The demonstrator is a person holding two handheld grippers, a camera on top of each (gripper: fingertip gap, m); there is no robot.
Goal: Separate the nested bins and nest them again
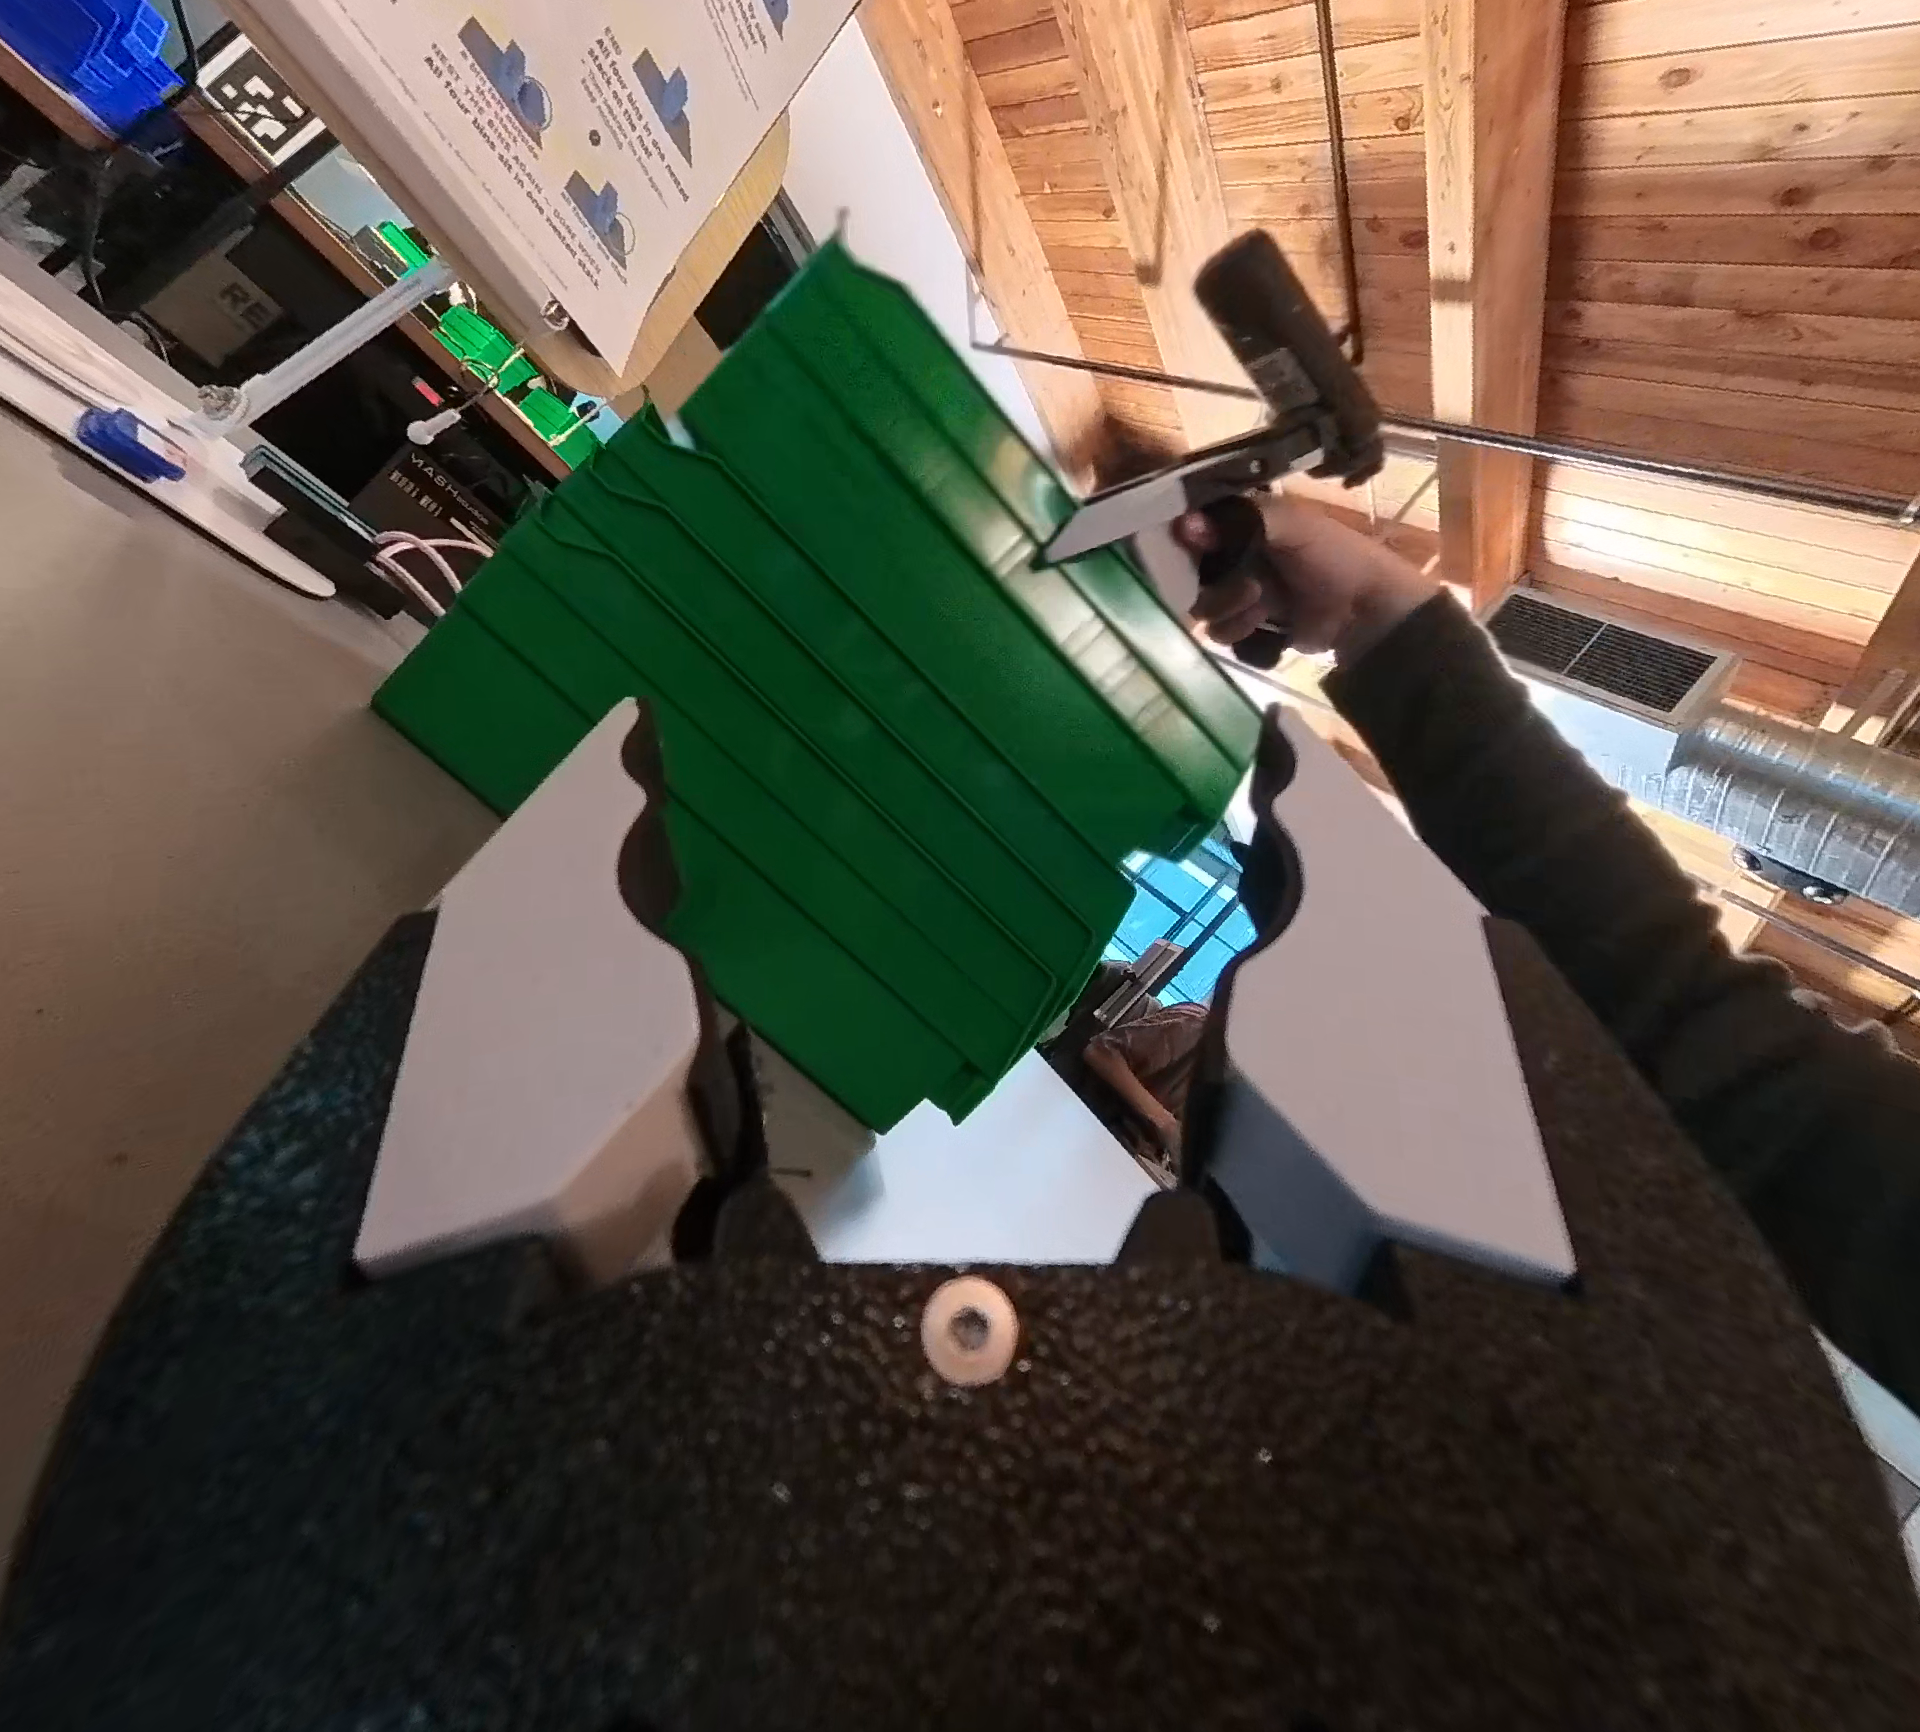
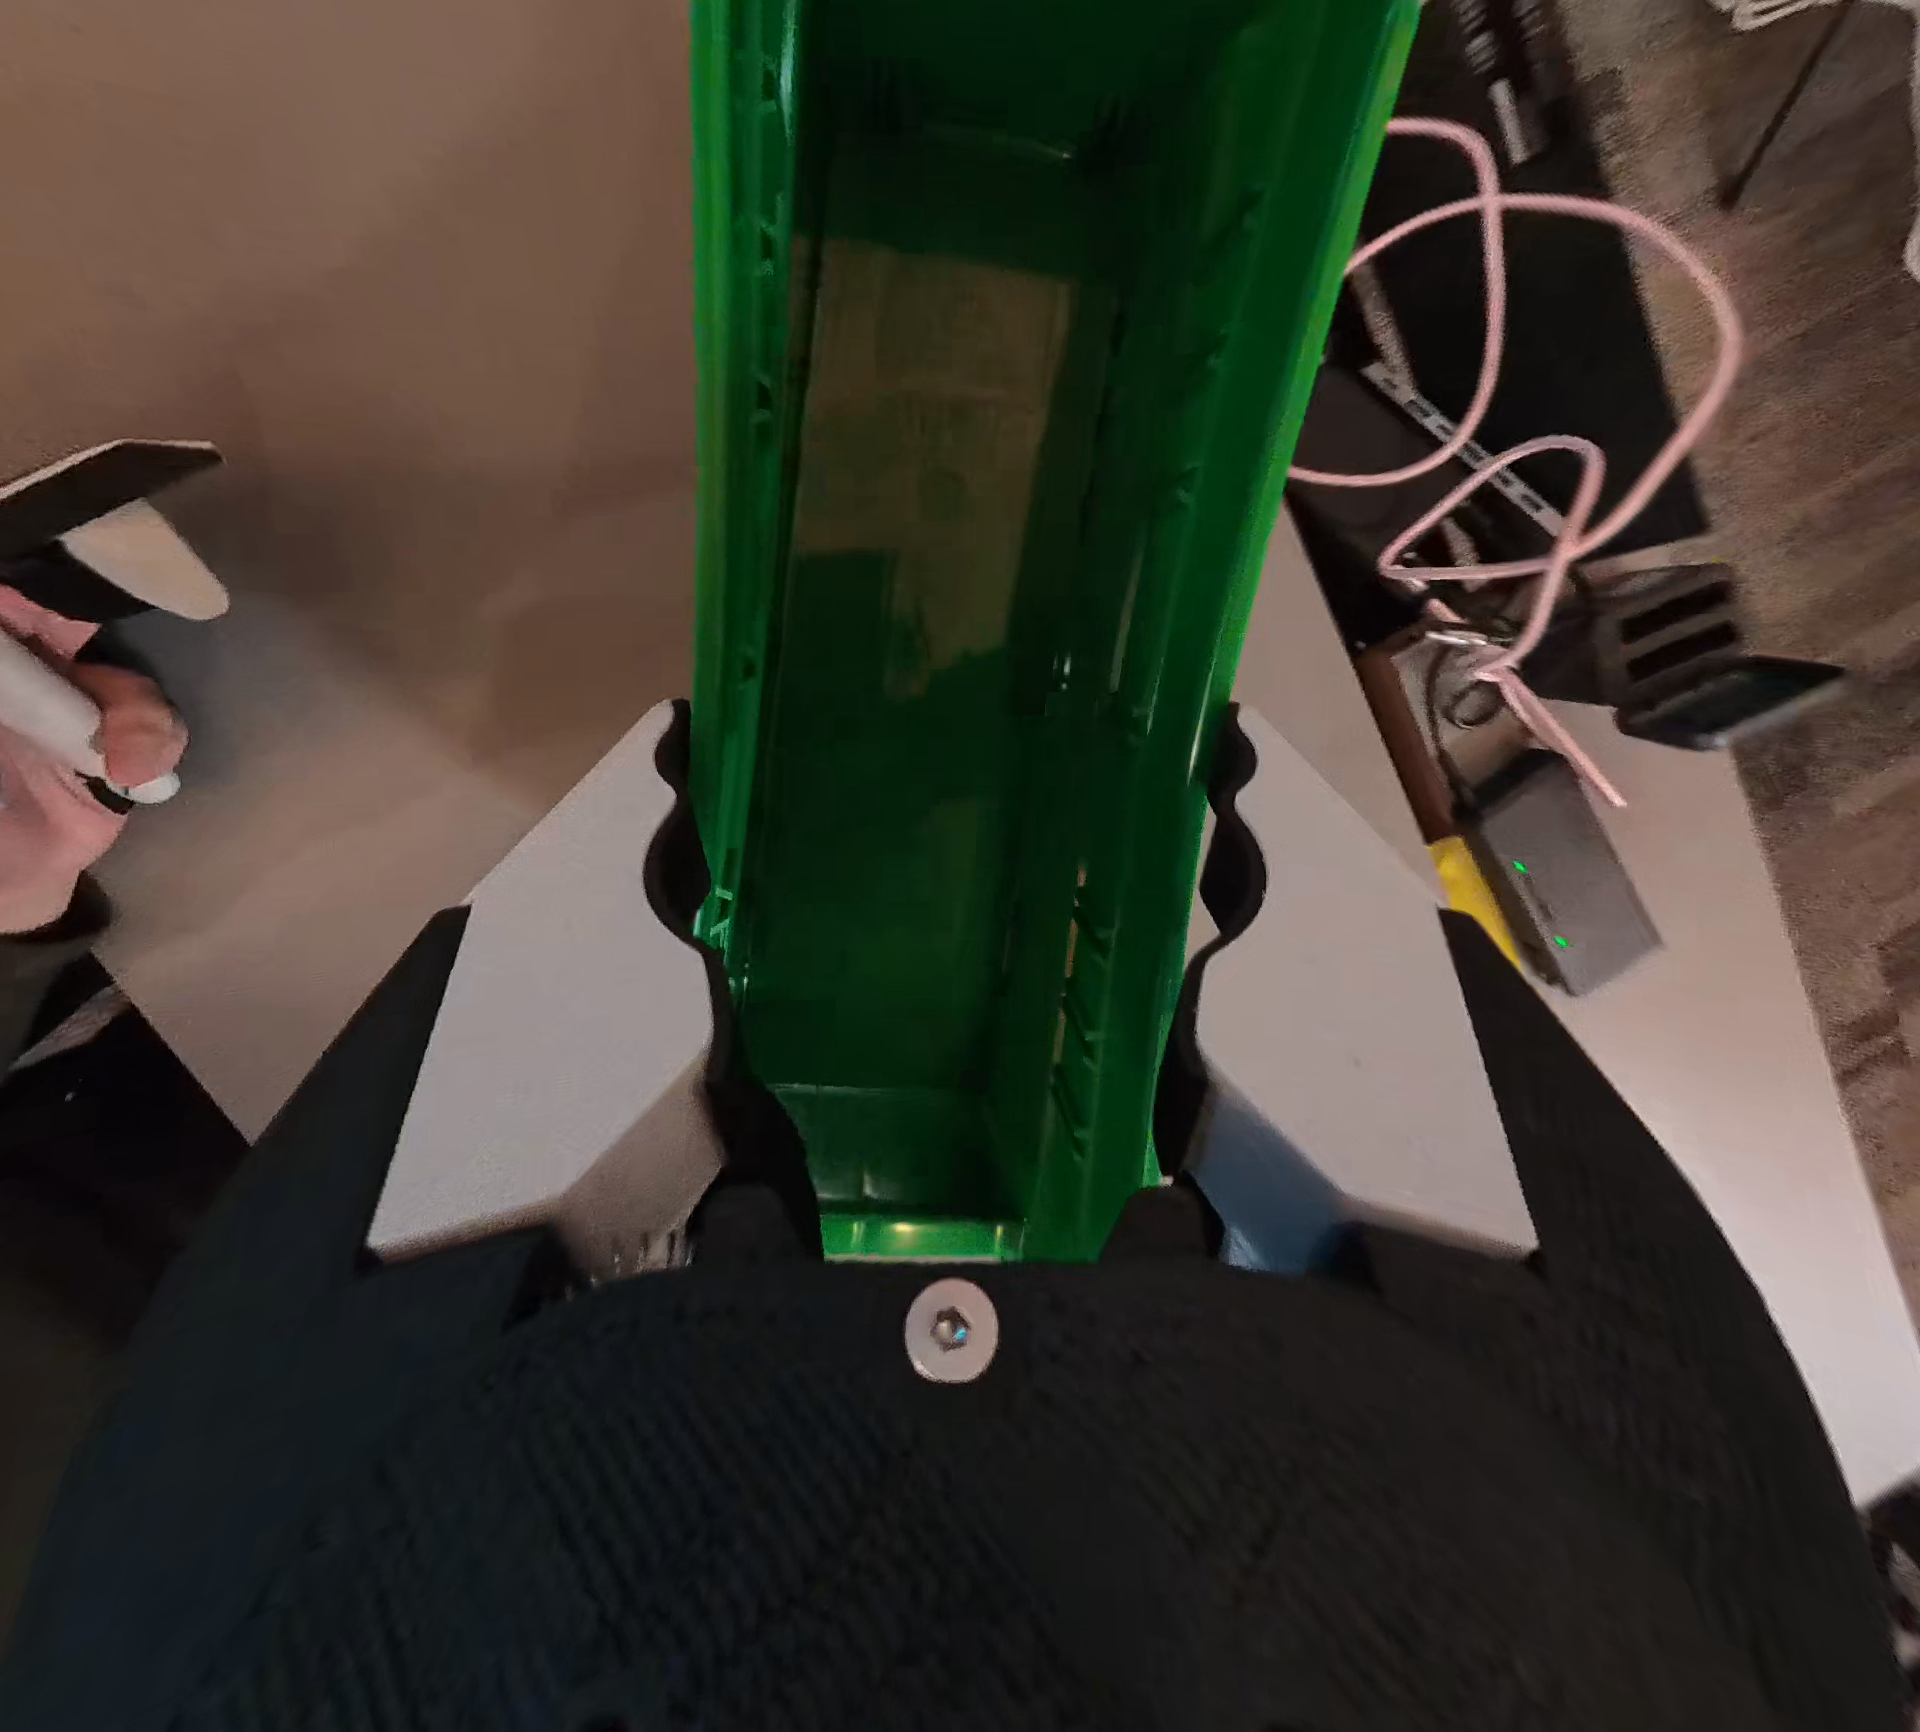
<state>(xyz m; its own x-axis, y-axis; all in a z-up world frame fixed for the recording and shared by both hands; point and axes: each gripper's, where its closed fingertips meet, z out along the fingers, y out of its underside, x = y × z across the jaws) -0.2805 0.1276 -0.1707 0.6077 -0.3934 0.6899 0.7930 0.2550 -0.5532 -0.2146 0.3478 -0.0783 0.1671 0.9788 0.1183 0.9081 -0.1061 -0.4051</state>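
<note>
A stack of nested green bins (image 1: 748,747) lies on the beige table (image 1: 156,747). The top green bin (image 1: 935,519) is raised off the stack and a gap shows at its far end. My right gripper (image 2: 951,809) is shut on this top bin (image 2: 935,435), its fingers pressed on the two side walls near one end; it also shows in the left wrist view (image 1: 1122,529). My left gripper (image 1: 951,747) is open, with the near end of the stack between its spread fingers. In the right wrist view the left gripper (image 2: 125,529) sits to the left of the bin.
A white instruction sheet on a board (image 1: 582,20) stands behind the bins. Blue bins (image 1: 73,20) and more green bins (image 1: 478,332) sit on far shelves. Pink cables (image 2: 1507,435) and black devices lie past the table's right edge. A hand (image 2: 62,747) holds the left gripper.
</note>
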